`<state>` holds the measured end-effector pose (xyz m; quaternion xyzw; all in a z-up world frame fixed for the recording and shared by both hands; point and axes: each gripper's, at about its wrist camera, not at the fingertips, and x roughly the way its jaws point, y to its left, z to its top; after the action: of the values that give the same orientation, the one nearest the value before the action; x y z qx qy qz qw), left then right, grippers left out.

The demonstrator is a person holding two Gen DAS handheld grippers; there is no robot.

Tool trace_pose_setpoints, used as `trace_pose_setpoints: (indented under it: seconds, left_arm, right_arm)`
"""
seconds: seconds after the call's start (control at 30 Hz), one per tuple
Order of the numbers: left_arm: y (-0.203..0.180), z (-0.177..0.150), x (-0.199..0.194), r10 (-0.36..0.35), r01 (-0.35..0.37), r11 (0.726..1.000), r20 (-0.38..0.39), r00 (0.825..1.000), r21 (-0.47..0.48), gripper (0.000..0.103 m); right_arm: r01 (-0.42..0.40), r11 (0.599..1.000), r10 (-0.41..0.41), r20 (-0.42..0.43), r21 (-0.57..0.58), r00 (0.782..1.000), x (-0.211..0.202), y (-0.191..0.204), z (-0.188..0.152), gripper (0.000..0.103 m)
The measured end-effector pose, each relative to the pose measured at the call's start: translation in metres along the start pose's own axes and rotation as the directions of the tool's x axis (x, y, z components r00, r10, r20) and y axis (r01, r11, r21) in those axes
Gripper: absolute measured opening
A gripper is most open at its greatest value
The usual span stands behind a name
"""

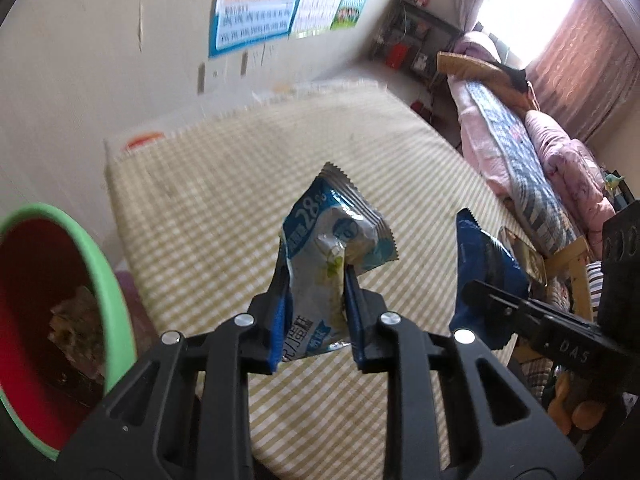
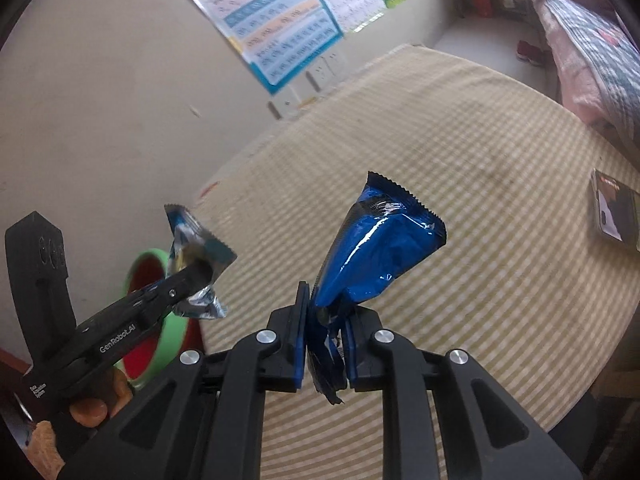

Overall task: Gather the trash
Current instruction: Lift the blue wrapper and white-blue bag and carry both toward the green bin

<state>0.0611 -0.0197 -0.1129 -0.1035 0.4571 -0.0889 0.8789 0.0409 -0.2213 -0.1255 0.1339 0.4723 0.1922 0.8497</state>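
Note:
My left gripper (image 1: 316, 300) is shut on a crumpled white-and-light-blue snack wrapper (image 1: 336, 236) and holds it above the checked table (image 1: 240, 200). My right gripper (image 2: 326, 332) is shut on a dark blue foil wrapper (image 2: 380, 252), also in the air over the table. In the right wrist view the left gripper (image 2: 188, 276) and its wrapper (image 2: 200, 256) hang over a green-rimmed red bin (image 2: 168, 344). The bin also shows at the left of the left wrist view (image 1: 60, 320), with trash inside it. The blue wrapper (image 1: 484, 276) shows to the right there.
A phone-like flat object (image 2: 614, 210) lies near the table's right edge. A wall with posters (image 2: 280, 28) runs behind the table. A bed with pink and blue bedding (image 1: 532, 152) stands to the right, a wooden chair (image 1: 576, 264) beside the table.

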Motion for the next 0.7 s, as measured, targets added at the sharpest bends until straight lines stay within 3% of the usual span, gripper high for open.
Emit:
trace_pose_setpoints:
  seconds: [0.33, 0.7]
  left_arm:
    - [0.004, 0.005, -0.038, 0.053, -0.059, 0.997, 0.11, 0.993, 0.056, 0.025]
    - [0.035, 0.0, -0.052, 0.104, -0.106, 0.994, 0.152, 0.983, 0.004, 0.025]
  right_arm:
    - [0.012, 0.996, -0.01, 0.022, -0.09, 1.0, -0.011, 0.042, -0.003, 0.017]
    - [0.011, 0.985, -0.015, -0.017, -0.173, 1.0, 0.001, 0.076, -0.005, 0.017]
